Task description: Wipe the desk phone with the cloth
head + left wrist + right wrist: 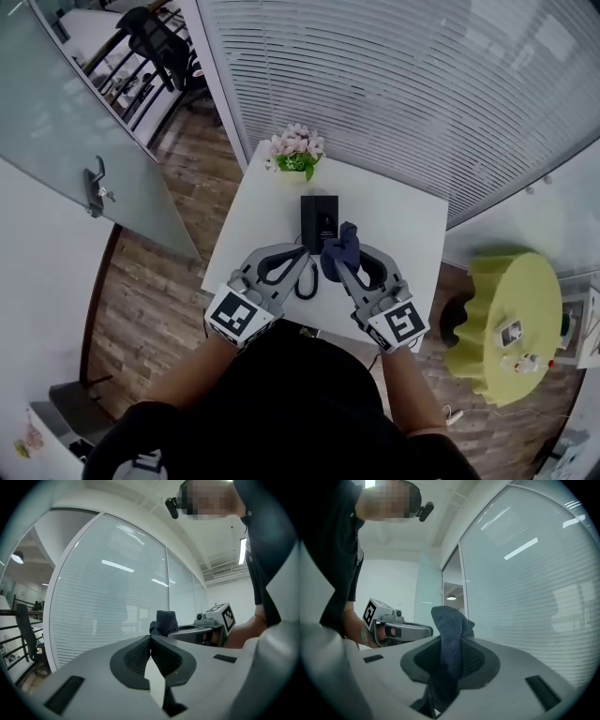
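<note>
both grippers raised over the table's near edge, cloth in the right

the person holds the two grippers in front of the body, bare forearms reaching forward from dark sleeves and angling inward, so the tools form a narrow v whose tips nearly meet. the left gripper has its jaws pressed together at the tips with nothing between them. the right gripper is clamped on the dark blue cloth, which bunches up past the jaw tips and also hangs down behind them. in both gripper views the jaws point at the glass wall with its blinds rather than at the tabletop, and each view shows the other gripper just beside it, at about the same height.

the desk phone, black, lies on the white table just beyond the jaw tips in the head view. whether the cloth touches it cannot be told. a dark coiled cord shows between the grippers. a pot of pink flowers stands at the table's far edge, beyond the phone.
</note>
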A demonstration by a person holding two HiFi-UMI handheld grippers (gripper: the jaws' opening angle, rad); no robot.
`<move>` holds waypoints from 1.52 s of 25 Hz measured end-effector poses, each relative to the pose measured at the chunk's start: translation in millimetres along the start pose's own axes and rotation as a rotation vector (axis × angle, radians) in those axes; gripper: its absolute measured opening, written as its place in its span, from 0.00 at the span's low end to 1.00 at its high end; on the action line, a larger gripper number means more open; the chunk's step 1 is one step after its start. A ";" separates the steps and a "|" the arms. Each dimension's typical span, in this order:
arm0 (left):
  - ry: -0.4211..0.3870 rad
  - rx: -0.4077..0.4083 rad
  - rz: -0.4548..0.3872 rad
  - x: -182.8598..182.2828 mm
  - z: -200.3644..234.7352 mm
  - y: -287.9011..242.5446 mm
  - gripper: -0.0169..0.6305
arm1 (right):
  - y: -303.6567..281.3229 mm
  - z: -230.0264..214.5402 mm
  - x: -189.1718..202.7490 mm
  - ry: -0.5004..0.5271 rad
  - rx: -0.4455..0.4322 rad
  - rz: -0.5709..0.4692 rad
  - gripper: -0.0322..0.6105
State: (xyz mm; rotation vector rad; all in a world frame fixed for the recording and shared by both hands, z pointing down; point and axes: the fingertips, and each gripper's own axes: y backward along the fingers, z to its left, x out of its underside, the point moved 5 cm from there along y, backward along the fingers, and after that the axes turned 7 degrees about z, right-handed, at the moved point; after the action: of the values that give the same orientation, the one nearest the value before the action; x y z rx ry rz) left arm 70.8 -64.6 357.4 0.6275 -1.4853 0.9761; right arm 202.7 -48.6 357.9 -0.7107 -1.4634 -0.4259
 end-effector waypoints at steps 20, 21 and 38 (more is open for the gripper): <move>-0.001 0.017 -0.008 -15.0 -5.3 7.2 0.04 | 18.5 7.7 -32.4 0.013 0.043 -0.106 0.21; 0.001 0.017 -0.009 -14.6 -5.0 7.2 0.04 | 18.6 7.9 -31.7 0.008 0.042 -0.109 0.21; -0.003 0.011 -0.018 -15.0 -16.6 17.4 0.04 | 26.7 20.0 -35.4 0.052 0.042 -0.107 0.21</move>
State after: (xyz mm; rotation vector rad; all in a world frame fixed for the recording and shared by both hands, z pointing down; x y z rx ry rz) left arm 67.4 -44.0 338.3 0.6494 -1.4758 0.9706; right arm 202.3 -21.3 317.6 -0.5857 -1.4616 -0.4902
